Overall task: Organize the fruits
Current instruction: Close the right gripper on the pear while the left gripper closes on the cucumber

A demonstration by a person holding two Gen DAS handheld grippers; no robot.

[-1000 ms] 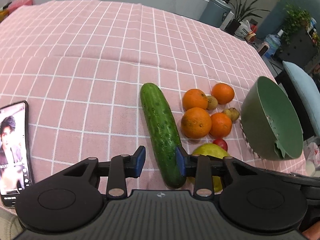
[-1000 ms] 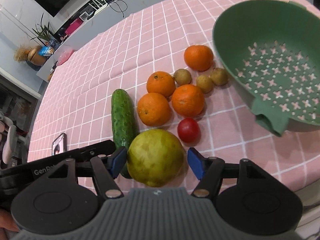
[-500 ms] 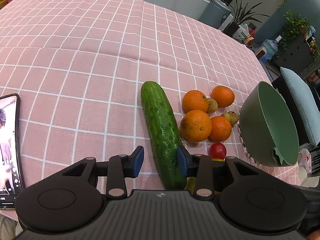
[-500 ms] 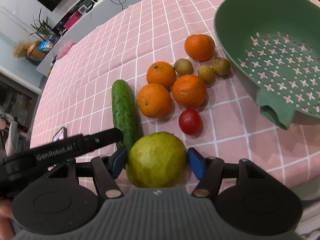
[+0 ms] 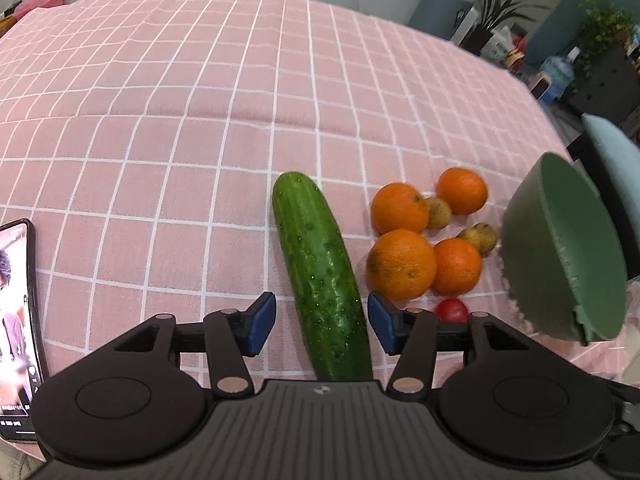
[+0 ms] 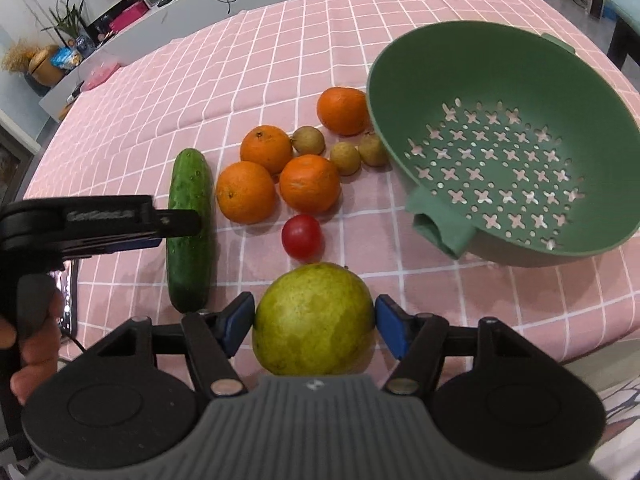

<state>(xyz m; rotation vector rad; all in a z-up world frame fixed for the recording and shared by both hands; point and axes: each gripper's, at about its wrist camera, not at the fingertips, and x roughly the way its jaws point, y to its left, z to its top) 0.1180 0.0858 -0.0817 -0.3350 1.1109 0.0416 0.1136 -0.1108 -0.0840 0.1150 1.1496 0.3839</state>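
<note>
My right gripper point(image 6: 315, 324) is shut on a big yellow-green pear point(image 6: 314, 318), held just above the table's near edge. A green colander point(image 6: 516, 152) sits to the right, empty. A cucumber point(image 6: 189, 224), several oranges point(image 6: 310, 184), three small brown fruits point(image 6: 345, 158) and a red tomato point(image 6: 301, 237) lie on the pink checked cloth. My left gripper point(image 5: 321, 322) is open, its fingers either side of the cucumber's point(image 5: 320, 272) near end. The oranges point(image 5: 401, 264), tomato point(image 5: 451, 310) and colander point(image 5: 560, 248) lie to its right.
A phone point(image 5: 16, 320) with a lit screen lies at the table's left near edge. The pink cloth point(image 5: 200, 100) stretches far behind the fruit. A blue chair point(image 5: 616, 160) stands past the colander, off the table's right edge.
My right gripper closed on the pear and lifted it back from the tomato. My left gripper opened wider and now straddles the cucumber's near end.
</note>
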